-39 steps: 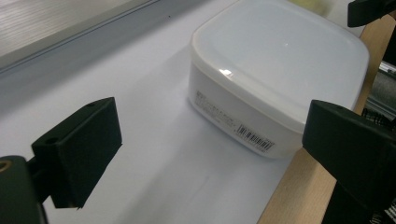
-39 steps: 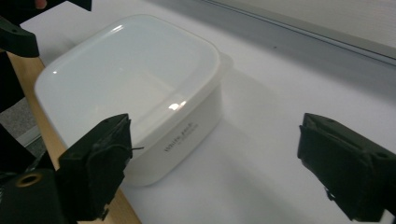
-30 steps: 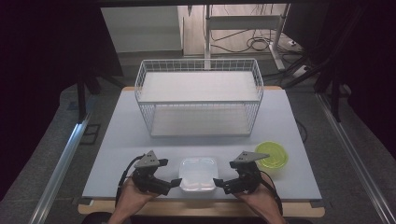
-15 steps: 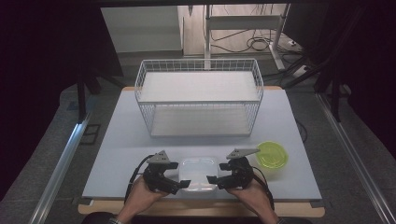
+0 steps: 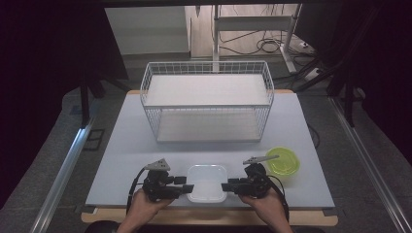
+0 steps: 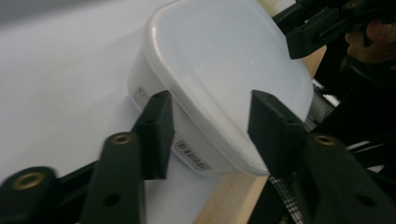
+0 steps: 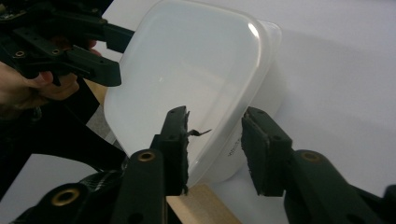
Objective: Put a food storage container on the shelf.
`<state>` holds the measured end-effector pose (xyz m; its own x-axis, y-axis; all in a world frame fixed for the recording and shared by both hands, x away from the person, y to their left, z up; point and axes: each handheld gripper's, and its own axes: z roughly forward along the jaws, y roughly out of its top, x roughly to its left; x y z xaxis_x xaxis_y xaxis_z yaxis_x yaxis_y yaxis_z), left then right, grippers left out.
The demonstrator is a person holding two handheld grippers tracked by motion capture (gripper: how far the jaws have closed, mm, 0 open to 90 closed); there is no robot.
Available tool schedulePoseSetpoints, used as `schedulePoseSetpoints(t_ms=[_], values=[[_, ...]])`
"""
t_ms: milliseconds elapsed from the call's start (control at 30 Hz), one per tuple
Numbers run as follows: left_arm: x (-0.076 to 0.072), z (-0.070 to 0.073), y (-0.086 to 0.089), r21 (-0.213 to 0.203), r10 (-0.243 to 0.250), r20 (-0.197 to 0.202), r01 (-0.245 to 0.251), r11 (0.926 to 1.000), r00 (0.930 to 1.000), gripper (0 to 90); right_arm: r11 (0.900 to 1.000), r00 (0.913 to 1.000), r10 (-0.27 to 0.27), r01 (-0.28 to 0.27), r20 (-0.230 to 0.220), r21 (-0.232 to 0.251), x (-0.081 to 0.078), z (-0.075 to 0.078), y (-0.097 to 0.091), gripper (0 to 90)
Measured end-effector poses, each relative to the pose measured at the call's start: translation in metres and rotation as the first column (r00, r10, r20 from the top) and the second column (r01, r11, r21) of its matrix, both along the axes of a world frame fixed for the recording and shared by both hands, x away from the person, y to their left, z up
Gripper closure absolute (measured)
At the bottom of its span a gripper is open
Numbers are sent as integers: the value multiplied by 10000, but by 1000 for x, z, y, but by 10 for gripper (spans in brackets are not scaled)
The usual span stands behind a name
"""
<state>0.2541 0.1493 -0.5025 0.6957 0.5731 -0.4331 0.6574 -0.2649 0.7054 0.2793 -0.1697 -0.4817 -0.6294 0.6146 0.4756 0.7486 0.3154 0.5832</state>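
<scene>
The lidded white container (image 5: 207, 182) sits at the table's (image 5: 136, 145) near edge, squarely between your hands. Your left gripper (image 5: 186, 187) and right gripper (image 5: 226, 187) have just been closing, their fingers straddling opposite side rims; contact isn't clear.

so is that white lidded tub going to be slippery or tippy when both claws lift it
The white tub looks like smooth, glossy plastic, so the pads may slip on it. Nothing is visible through its cloudy lid, so it is probably light. It is wide and low, so it is unlikely to tip; the thin walls might flex if the left claw and right claw squeeze hard.
</scene>
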Motion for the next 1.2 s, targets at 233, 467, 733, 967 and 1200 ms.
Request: schedulePoseSetpoints(t_ms=[233,467,733,967,1200], values=[[-4,6,5,-590,919,-465,-946,9938,9947,705,9949,9967,-798,806,-141,610,-1,4,-5,759],[1,5,7,-775,1357,-345,-1380,9874,9902,794,9920,9869,-1189,1133,1094,560,-5,6,-2,795],[2,17,7,-924,1650,327,-1614,9825,9857,795,9918,9721,-1195,1077,2020,682,-6,16,0,795],[9,34,7,-926,1718,771,-1645,9820,9821,795,9899,9658,-1221,1018,2286,984,0,27,-2,796],[18,61,8,-996,1947,1339,-1823,9782,9717,794,9860,9556,-1358,1047,2615,1297,9,45,0,795]])
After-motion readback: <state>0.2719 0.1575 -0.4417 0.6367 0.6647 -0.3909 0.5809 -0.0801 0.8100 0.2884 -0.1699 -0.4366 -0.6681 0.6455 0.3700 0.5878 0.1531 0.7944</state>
